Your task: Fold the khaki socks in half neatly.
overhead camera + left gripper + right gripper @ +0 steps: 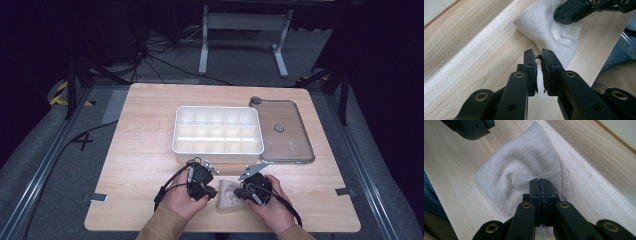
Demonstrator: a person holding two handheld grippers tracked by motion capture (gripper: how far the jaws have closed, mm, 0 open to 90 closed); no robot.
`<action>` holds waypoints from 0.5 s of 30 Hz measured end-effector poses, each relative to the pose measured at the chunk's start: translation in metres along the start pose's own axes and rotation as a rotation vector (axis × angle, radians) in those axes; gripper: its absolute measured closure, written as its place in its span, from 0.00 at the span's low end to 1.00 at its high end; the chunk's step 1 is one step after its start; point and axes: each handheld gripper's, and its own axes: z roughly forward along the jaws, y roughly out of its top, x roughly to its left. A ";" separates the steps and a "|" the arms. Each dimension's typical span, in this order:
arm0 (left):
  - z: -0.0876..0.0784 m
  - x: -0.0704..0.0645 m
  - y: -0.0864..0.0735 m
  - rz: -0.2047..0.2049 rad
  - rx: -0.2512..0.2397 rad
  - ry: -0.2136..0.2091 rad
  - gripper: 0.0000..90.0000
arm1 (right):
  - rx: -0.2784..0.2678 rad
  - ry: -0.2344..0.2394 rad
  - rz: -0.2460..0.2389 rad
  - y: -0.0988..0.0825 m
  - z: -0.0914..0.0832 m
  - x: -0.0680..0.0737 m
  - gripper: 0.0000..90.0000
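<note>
While the grey cloth (231, 196) lies flat near the bottom centre of the high view, on the near edge of the wooden table (145, 135) between the person's two hands, the relation that counts is which gripper already has hold of it. The right gripper (540, 181) does: in its own view the jaws stand pressed together on a pinch of fabric near the lower middle of the frame, and the cloth (524, 167) puckers toward that pinch. The left gripper (538, 56) sits just off the cloth's edge; in its own view the jaws stand slightly apart with nothing between them, and the cloth (549, 27) lies ahead and to the upper right, where the right gripper's dark jaws come in from the top right corner. So the right hand is on the cloth and the left is just beside it, with a short reach up and right to its nearest edge. The piece looks like a folded wedge: in the right gripper view its long axis runs from a broad edge at lower left up to a rounded tip at upper centre, pointing away from the person toward the white compartment box (218, 134). A clear lid (282, 131) lies to the right of the box, well apart from the hands.
</note>
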 end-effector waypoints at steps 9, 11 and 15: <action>0.013 0.003 -0.003 0.009 0.011 0.001 0.91 | 0.001 -0.008 -0.007 0.000 0.001 0.001 1.00; 0.016 0.004 -0.004 0.012 0.008 -0.014 0.90 | 0.001 -0.009 -0.009 0.000 0.001 0.001 1.00; 0.024 0.006 -0.007 0.028 0.009 -0.012 0.87 | 0.000 -0.005 -0.007 0.000 0.001 0.001 1.00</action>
